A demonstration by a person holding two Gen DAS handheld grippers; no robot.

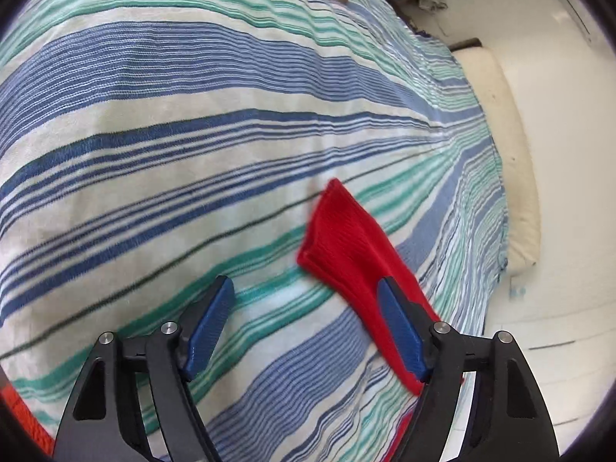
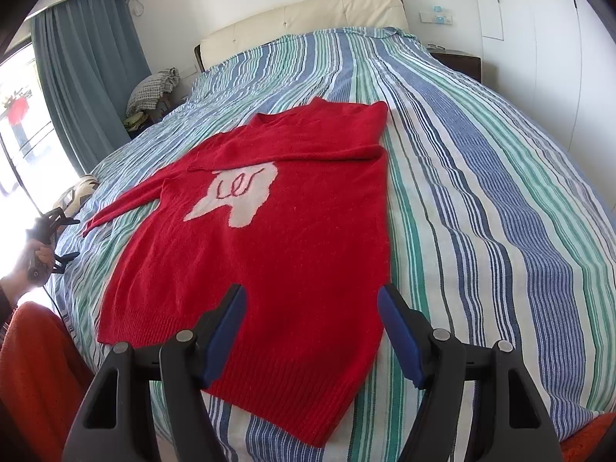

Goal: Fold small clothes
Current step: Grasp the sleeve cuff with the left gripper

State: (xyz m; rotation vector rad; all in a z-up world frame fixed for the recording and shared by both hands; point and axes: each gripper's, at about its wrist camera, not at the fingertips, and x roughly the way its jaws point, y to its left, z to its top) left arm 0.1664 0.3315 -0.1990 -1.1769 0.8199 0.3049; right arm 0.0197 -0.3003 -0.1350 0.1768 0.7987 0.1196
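A red sweater is spread face-up on the striped bed, 1 sleeve folded across, while both the left claw and right claw are held spread, empty; the outstretched sleeve cuff should be pinched next.

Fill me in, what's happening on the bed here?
A person with a handheld gripper in each hand is folding a red sweater laid flat on a striped bedspread. One sleeve is already folded across the chest; the other sleeve still lies out to the side. The left gripper is open beside that sleeve's cuff, nothing between its fingers. The right gripper hovers open over the hem, gripping nothing.
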